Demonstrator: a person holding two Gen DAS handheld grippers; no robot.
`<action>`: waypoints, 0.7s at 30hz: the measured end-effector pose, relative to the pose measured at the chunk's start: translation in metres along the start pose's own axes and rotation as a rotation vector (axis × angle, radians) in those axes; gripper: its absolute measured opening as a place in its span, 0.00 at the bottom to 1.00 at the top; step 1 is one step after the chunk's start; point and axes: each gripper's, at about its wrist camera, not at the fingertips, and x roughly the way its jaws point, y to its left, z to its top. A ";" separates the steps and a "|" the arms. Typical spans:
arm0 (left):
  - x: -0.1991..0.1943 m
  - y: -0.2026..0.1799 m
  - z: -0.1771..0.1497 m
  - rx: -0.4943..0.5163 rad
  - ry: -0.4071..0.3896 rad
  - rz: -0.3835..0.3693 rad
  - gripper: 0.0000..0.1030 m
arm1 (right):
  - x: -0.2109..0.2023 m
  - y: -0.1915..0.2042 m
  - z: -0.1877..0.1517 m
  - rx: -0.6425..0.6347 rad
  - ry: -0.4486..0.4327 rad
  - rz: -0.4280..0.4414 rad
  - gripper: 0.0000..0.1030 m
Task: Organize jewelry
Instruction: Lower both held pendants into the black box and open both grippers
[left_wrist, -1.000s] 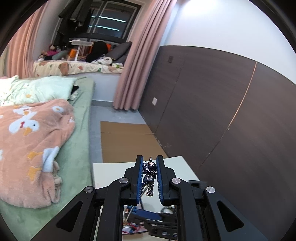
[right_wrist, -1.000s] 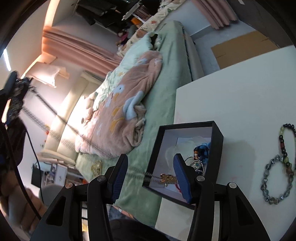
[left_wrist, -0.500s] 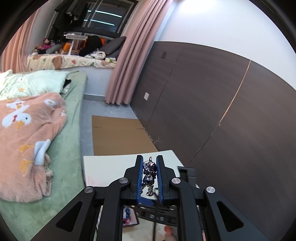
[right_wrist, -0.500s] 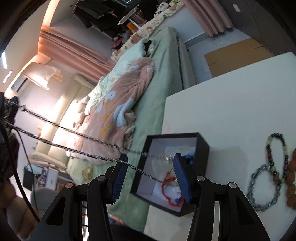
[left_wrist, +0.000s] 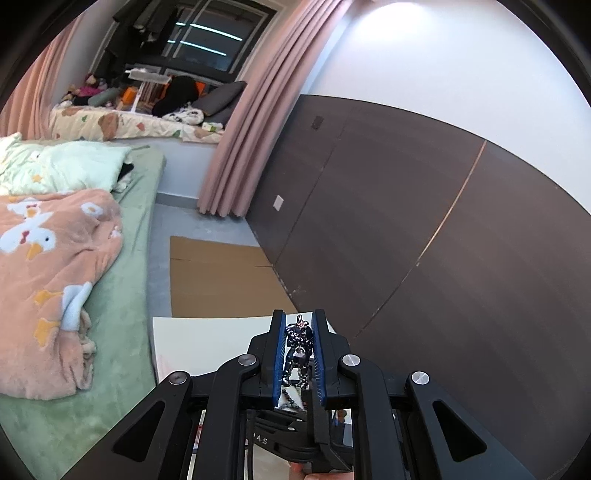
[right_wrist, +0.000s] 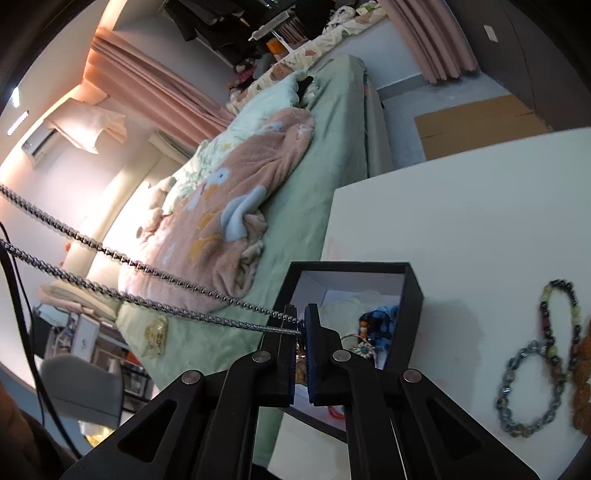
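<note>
Low centre of the right wrist view: right claw (right_wrist: 302, 332) just snapped together on silver chain (right_wrist: 155, 291) over black box (right_wrist: 412, 295); left claw (left_wrist: 299, 354) clamped on pendant (left_wrist: 297, 350); chain stretched taut, ready for lowering.

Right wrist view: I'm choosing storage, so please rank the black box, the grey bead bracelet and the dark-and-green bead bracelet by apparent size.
1. black box, clearly largest.
2. grey bead bracelet and dark-and-green bead bracelet look about alike; fisheye distortion near the edge makes ranking them unsure.

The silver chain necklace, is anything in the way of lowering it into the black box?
Nothing visible blocks it. The black box stands open-topped just beyond the right hand-held gripper, which pinches the silver chain. Jewelry already lies in the box, with room beside it.
</note>
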 end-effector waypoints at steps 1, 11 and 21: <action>0.000 0.002 0.000 -0.007 -0.005 0.004 0.13 | 0.001 0.001 0.000 -0.002 0.003 -0.004 0.05; 0.004 0.012 0.002 -0.030 -0.026 0.028 0.06 | 0.022 -0.013 -0.008 0.017 0.113 -0.138 0.02; 0.020 0.045 -0.006 -0.093 -0.007 0.089 0.06 | -0.004 -0.008 -0.005 0.042 0.090 -0.082 0.43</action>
